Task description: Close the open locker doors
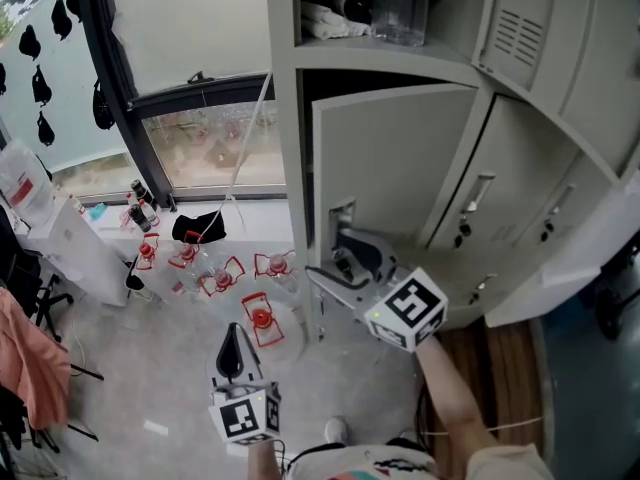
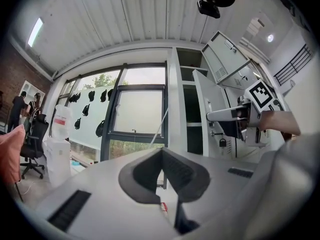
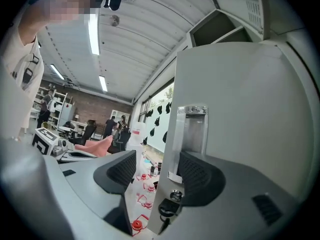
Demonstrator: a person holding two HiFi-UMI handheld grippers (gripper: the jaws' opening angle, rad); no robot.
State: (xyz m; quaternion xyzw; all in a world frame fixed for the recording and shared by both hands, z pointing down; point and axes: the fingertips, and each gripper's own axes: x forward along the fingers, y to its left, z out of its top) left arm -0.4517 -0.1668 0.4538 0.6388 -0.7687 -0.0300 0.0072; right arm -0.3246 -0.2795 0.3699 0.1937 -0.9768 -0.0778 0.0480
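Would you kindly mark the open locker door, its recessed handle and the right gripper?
open locker door [image 1: 400, 168]: head view, front panel.
recessed handle [image 3: 194, 129]: right gripper view, metal recess.
right gripper [image 3: 157, 156]: right gripper view, between fingertips.

The locker door [image 1: 390, 168] is smooth, matt, grey painted metal; its recessed handle [image 3: 192, 129] is brighter bare metal. Below the door the floor [image 1: 170, 368] is dull mottled concrete. The right gripper [image 3: 157, 160] has ribbed, matt dark pads [image 3: 120, 170] in smooth grey plastic.

A pale grey speckled concrete floor [image 1: 150, 368] runs up to a tall black-framed window [image 1: 205, 118] that lets in daylight. Overhead, a white ribbed panel ceiling [image 2: 125, 19] carries long fluorescent strip lights [image 3: 93, 34]. A red-brown brick wall [image 3: 86, 105] closes the far end.
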